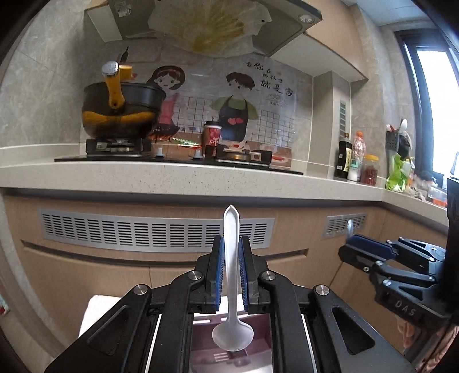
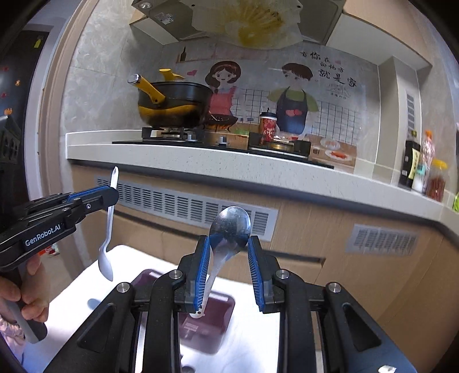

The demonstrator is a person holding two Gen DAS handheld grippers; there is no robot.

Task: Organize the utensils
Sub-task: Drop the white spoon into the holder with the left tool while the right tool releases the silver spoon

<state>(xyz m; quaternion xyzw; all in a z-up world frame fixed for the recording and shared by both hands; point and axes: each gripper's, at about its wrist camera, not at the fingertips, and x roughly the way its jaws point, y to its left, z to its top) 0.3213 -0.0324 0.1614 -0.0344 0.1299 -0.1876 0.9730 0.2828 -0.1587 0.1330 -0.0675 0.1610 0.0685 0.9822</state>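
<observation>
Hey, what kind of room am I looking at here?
A home kitchen, most likely. A black and yellow pot sits on a gas hob set into a stone countertop, a range hood hangs above it, and sauce bottles stand by the window.

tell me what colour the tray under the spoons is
Dark purple; the tray shows best in the right wrist view.

A black-and-yellow pot (image 1: 120, 112) sits on the gas stove (image 1: 178, 156); a red paper cup (image 1: 211, 137) stands right of the pot, sauce bottles (image 1: 342, 159) farther right.
</observation>
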